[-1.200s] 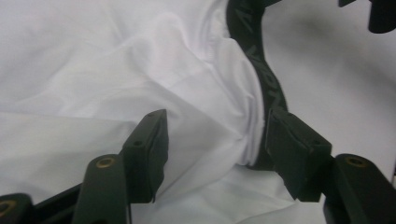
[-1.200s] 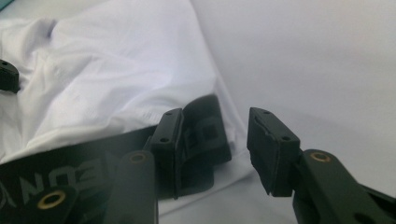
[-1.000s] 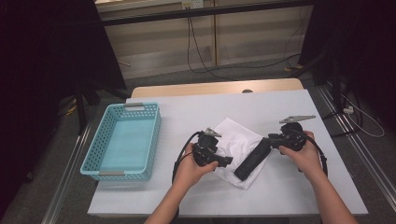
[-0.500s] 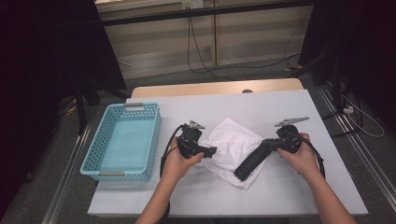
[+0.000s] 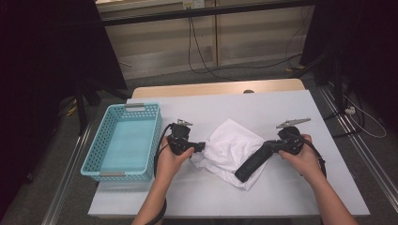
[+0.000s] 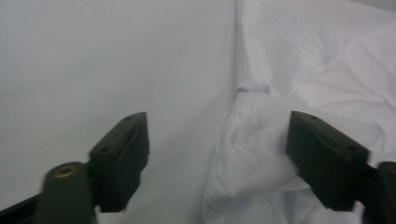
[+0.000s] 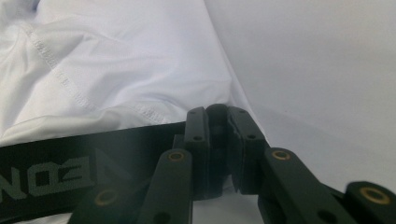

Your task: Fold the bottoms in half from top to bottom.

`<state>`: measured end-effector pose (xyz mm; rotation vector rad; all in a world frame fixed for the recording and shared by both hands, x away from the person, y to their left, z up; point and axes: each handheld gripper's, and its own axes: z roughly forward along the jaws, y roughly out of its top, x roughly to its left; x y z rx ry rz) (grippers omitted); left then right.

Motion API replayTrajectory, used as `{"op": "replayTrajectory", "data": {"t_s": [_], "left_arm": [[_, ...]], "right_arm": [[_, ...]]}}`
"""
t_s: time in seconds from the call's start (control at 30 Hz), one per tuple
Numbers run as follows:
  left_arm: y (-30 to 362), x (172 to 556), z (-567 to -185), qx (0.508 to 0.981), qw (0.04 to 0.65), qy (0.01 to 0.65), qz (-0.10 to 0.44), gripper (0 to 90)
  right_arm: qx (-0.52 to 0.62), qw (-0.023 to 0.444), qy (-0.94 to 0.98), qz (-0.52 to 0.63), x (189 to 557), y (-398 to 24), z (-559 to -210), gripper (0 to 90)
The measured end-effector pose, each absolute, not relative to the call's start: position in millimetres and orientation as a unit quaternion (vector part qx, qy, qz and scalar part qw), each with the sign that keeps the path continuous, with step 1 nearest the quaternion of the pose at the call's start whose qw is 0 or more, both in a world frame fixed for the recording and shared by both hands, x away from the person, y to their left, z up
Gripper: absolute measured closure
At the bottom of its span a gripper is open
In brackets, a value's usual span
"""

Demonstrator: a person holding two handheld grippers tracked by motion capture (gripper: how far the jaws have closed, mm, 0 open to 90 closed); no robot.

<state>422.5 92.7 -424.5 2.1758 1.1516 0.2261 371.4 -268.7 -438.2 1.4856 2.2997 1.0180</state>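
right gripper (image 7: 219,149) clamped tight on the end of a black waistband (image 7: 56,172), left gripper (image 6: 215,154) apart but just been closing around a bunched edge of the white garment (image 5: 232,147), pads not on it yet. lying crumpled mid-table (image 5: 291,192) right of the blue basket (image 5: 119,171). soft, light, floppy stuff, probably slippery too, so better grabbed at the seam or the band than loose cloth.

Lab; curtained rig (image 5: 42,70); floor cables (image 5: 206,61)

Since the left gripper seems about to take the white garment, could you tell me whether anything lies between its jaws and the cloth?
Nothing visible does: the left gripper stands open, with the white garment's bunched edge already between its jaws.
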Motion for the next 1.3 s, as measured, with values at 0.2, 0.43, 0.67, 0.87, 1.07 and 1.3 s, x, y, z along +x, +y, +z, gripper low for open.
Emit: {"op": "replayTrajectory", "data": {"t_s": [0.2,0.43,0.67,0.87,1.07,1.3], "left_arm": [[99,422,-431,0.835,0.302,0.457,0.056,56.1],[104,418,-427,0.830,0.299,0.471,0.028,84.5],[114,416,-420,0.810,0.308,0.499,0.017,85.4],[113,415,-418,0.811,0.302,0.500,0.029,83.5],[110,414,-416,0.818,0.304,0.485,0.054,75.1],[101,417,-417,0.825,0.325,0.456,0.073,50.4]], "right_arm": [[0.508,0.106,0.780,0.350,370,-271,-439,79.4],[0.505,0.112,0.783,0.345,369,-270,-440,79.5],[0.505,0.109,0.785,0.343,370,-271,-439,80.0],[0.505,0.108,0.786,0.340,371,-271,-439,80.1],[0.500,0.114,0.789,0.339,371,-269,-439,79.9],[0.498,0.120,0.790,0.337,370,-269,-439,79.7]]}}
